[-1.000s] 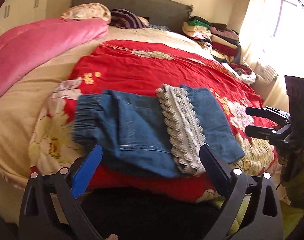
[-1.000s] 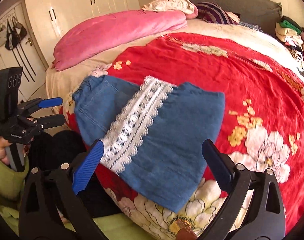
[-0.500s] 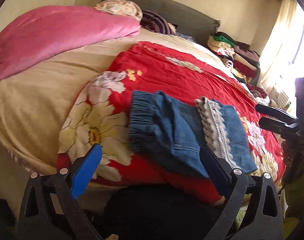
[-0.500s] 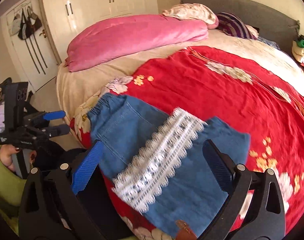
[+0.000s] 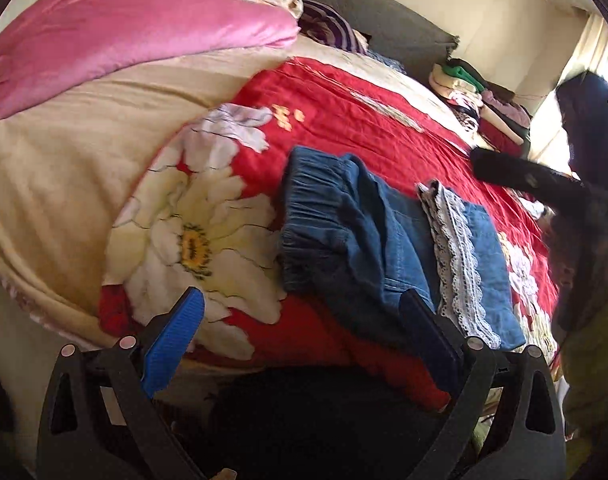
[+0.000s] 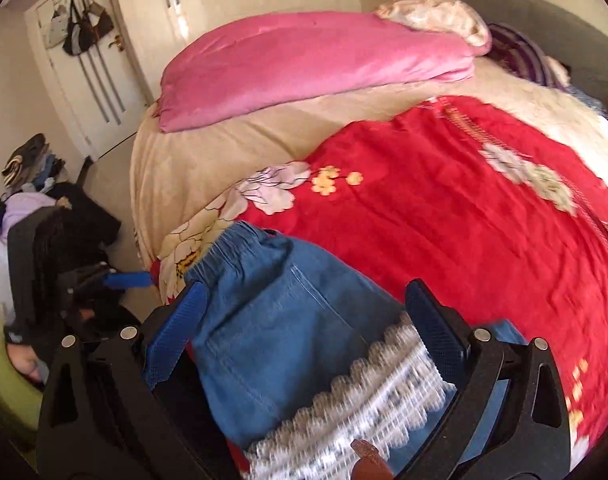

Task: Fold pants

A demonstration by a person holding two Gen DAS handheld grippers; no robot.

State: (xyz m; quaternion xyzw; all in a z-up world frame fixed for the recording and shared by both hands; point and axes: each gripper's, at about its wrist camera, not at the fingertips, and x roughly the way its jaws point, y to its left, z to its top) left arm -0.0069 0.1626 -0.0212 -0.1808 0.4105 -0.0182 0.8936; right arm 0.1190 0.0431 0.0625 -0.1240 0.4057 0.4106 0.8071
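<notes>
Blue denim pants [image 5: 367,240] with a white lace trim [image 5: 459,264] lie folded on the red flowered blanket [image 5: 343,120] near the bed's front edge. The elastic waistband [image 5: 304,216] faces left. My left gripper [image 5: 304,336] is open and empty, just short of the bed edge, left of the pants. My right gripper [image 6: 307,332] is open and empty, hovering low over the pants [image 6: 280,320], with the lace trim [image 6: 363,408] between its fingers. The right gripper also shows at the right in the left wrist view [image 5: 535,176].
A pink duvet [image 5: 124,32] lies on the beige bedspread [image 5: 64,152] at the far left. Pillows sit by the grey headboard [image 5: 383,12]. Stacked folded clothes [image 5: 475,92] sit at the far right. A door with hanging bags [image 6: 84,32] and a clothes pile [image 6: 32,168] are to the left.
Both grippers have swung left and come lower toward the bed. The right gripper now sits close over the pants. The pants have not moved.
</notes>
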